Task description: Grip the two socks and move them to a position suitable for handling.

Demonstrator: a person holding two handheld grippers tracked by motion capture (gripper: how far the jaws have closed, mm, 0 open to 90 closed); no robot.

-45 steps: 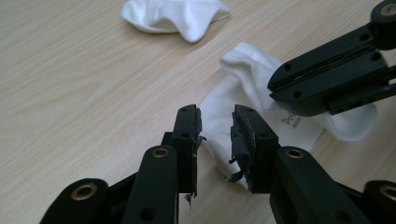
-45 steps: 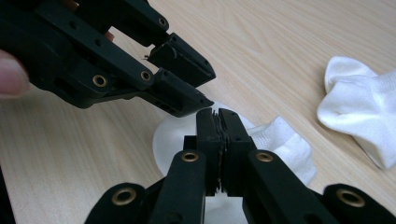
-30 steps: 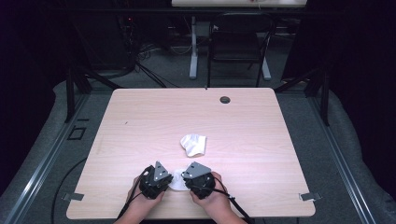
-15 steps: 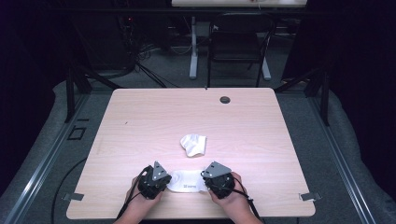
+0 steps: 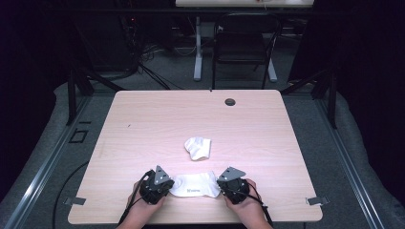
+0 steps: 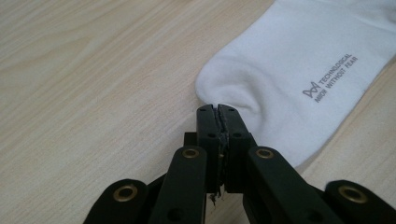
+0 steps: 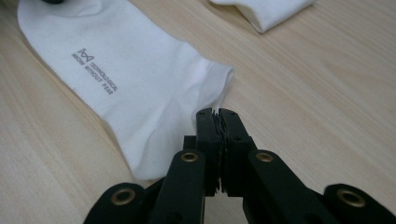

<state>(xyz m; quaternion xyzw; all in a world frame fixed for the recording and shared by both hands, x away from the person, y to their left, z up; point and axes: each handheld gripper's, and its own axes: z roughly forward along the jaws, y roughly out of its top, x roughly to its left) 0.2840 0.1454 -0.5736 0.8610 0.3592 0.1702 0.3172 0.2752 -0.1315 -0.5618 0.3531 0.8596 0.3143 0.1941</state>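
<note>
A flat white sock with small grey lettering lies stretched between the two grippers near the table's front edge. My left gripper is shut on its left end; in the left gripper view the closed jaws pinch the rounded edge of the sock. At the other end my right gripper is shut on the sock too, its tips closed on the hem of the sock. A second white sock, crumpled, lies a little farther back, mid-table, apart from both grippers.
The light wooden table has a dark round grommet hole near its far edge. A dark chair and cables stand on the floor beyond. The crumpled sock also shows at the top of the right gripper view.
The right gripper has moved to the right along the front edge, drawing the sock out flat between the two grippers. The left gripper has stayed in place.
</note>
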